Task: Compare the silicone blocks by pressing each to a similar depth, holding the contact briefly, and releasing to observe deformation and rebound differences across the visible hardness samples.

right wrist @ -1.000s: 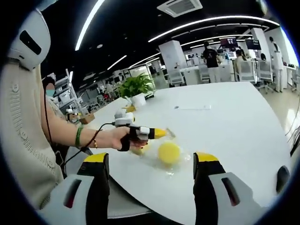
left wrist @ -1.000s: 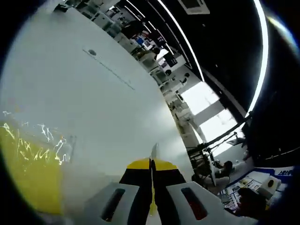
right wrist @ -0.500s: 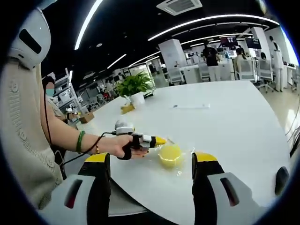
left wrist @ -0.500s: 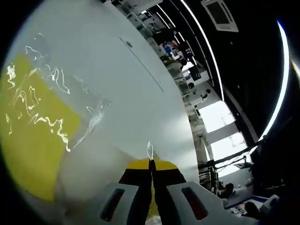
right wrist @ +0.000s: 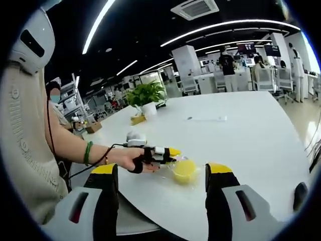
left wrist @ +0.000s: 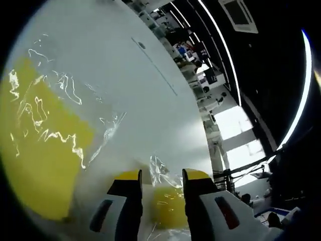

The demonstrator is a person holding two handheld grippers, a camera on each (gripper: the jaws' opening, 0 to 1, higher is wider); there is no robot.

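Note:
My left gripper (left wrist: 161, 175) stands open low over the white table (left wrist: 125, 90). A small yellow silicone block (left wrist: 168, 208) in crinkled clear wrap lies between its jaws, and I cannot tell if they touch it. A larger wrapped yellow block (left wrist: 37, 150) lies to the left. In the right gripper view a hand holds the left gripper (right wrist: 168, 152) at a round yellow block (right wrist: 183, 170) resting on the table. My right gripper (right wrist: 161, 168) is open, held back near the table's edge with nothing between its jaws.
A potted plant (right wrist: 145, 95) and a small yellow thing (right wrist: 135, 119) stand at the table's far left, and a flat white item (right wrist: 205, 118) lies farther out. The person's sleeve (right wrist: 25, 140) is at left. People and chairs (right wrist: 235, 70) are far behind.
The left gripper, shut on a bit of the clear wrap before, has opened. The yellow block, tilted up a second ago, now lies flat on the table.

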